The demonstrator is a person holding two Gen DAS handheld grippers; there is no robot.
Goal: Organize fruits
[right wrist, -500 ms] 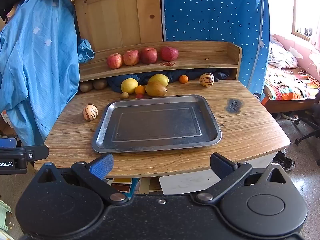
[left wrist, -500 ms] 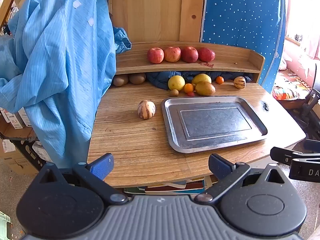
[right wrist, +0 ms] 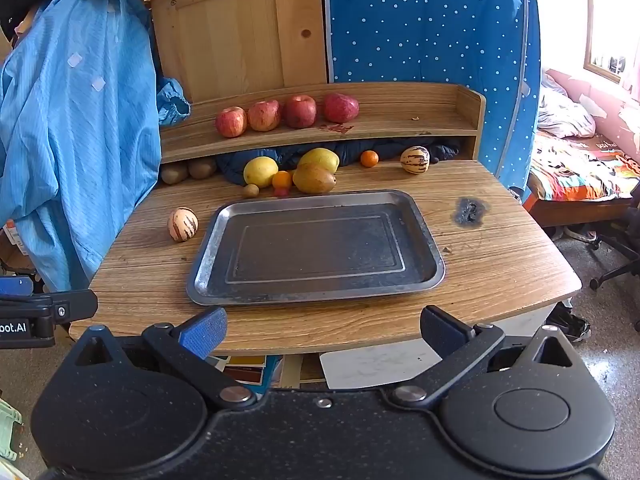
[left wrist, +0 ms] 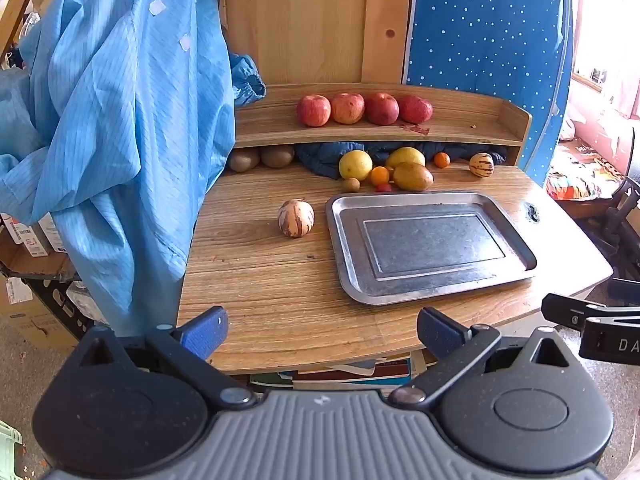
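An empty metal tray (left wrist: 348, 236) (right wrist: 208, 252) lies on the wooden table. A striped melon (left wrist: 296, 218) (right wrist: 183, 224) sits just left of it. Behind the tray are a lemon (left wrist: 355, 165) (right wrist: 260, 171), two mangoes (left wrist: 412, 176) (right wrist: 314, 178), small oranges (left wrist: 379, 176) (right wrist: 369, 158), a kiwi (right wrist: 251, 190) and a second striped melon (left wrist: 481, 164) (right wrist: 415, 159). Several red apples (left wrist: 364, 109) (right wrist: 286, 114) line the shelf. My left gripper (left wrist: 320, 334) and right gripper (right wrist: 322, 332) hover open at the table's front edge, both holding nothing.
A blue coat (left wrist: 120, 120) (right wrist: 76, 128) hangs over the table's left side. Two brown kiwis (left wrist: 260, 158) rest under the shelf at the left. A dark burn mark (right wrist: 468, 210) is on the table's right part. Books (left wrist: 340, 376) lie beneath the table.
Both views have shifted very slightly toward the table. Nothing on the table has moved.
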